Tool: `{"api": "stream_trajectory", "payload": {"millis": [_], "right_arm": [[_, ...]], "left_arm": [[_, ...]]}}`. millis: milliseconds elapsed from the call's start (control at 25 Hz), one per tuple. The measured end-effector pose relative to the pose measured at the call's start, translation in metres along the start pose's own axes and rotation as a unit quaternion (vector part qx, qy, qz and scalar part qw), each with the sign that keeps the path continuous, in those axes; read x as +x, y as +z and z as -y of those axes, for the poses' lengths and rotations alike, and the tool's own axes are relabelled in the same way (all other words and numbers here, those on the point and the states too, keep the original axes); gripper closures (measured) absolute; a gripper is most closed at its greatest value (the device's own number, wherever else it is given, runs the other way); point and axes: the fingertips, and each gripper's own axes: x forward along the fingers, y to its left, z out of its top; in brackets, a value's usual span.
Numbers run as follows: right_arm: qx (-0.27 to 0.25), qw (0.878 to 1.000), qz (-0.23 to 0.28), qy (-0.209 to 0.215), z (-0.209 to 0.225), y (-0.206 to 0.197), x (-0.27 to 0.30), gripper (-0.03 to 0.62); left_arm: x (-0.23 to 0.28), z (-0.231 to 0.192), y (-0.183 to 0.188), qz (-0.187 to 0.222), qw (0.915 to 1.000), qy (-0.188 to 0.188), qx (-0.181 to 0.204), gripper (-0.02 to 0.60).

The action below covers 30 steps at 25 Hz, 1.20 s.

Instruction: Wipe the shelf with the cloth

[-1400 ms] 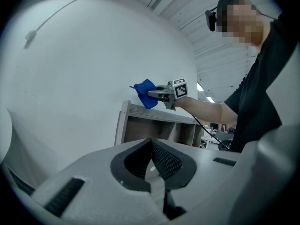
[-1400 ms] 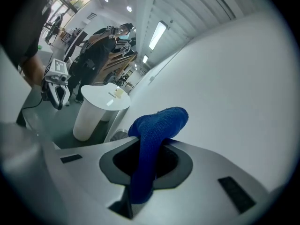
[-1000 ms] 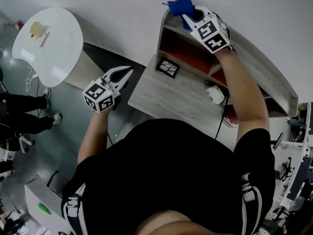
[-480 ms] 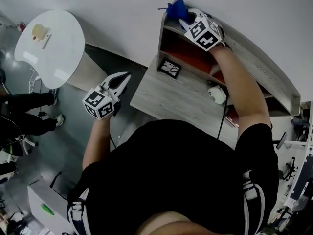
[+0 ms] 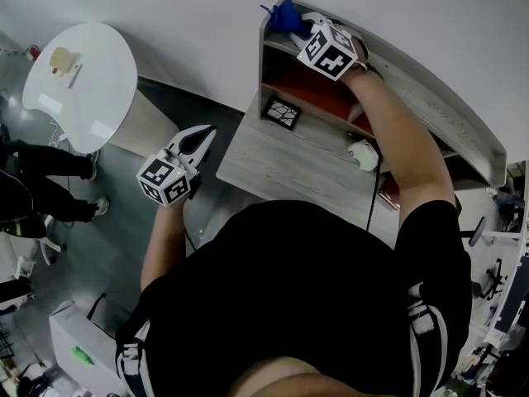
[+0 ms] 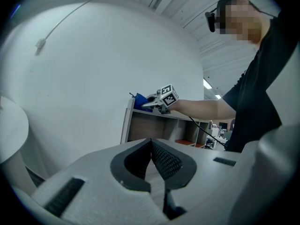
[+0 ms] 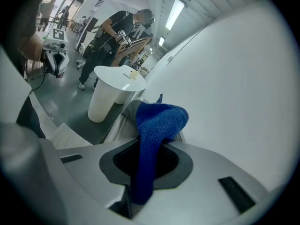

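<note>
While the person is leaning over the counter [image 5: 281, 168], the right tool [image 5: 299, 25] is gripping the blue cloth [image 5: 283, 12]. Its jaws are closed on a fold of the fabric, so a strip is running down between them and the bunched rest is bulging out past the tips. That bunch is resting on the top board of the shelf [image 5: 413, 98], right at its left end and close to the back edge along the white wall [image 5: 182, 23]. The left tool [image 5: 207, 132] is hanging off the counter's left edge over the grey floor [image 5: 116, 246], jaws pressed together at the tips with nothing between them. On the counter, a small black-and-white patterned square [image 5: 283, 112] is lying near the back left corner, below the shelf. A white object [image 5: 362, 154] is sitting further right along the back edge. A round white table [image 5: 78, 77] is standing well apart to the left.
</note>
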Motion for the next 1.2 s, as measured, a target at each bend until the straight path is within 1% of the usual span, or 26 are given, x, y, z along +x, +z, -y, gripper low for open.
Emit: {"api": "stream_trajectory", "payload": {"millis": [240,440,720,880,1200], "right_arm": [[-0.016,1.0,-0.012,0.004,-0.002,-0.006,-0.006,0.536],[-0.011,1.0,-0.018,0.003,0.0,-0.014,-0.014,0.537],[-0.005,1.0,-0.027,-0.005,-0.003,-0.031,-0.031,0.537],[-0.006,0.999,-0.035,-0.011,-0.001,-0.043,-0.042,0.536],[0.007,0.998,-0.064,-0.027,0.009,-0.083,-0.074,0.536]], "left_arm": [[0.0,0.006,-0.002,-0.002,1.0,0.003,0.0,0.565],[0.003,0.01,-0.003,-0.005,1.0,0.001,-0.003,0.565],[0.015,0.023,-0.003,-0.011,0.9998,-0.017,-0.001,0.565],[0.028,0.033,0.0,-0.018,0.9992,-0.032,0.012,0.565],[0.055,0.051,0.002,-0.031,0.9972,-0.064,0.023,0.565]]}}
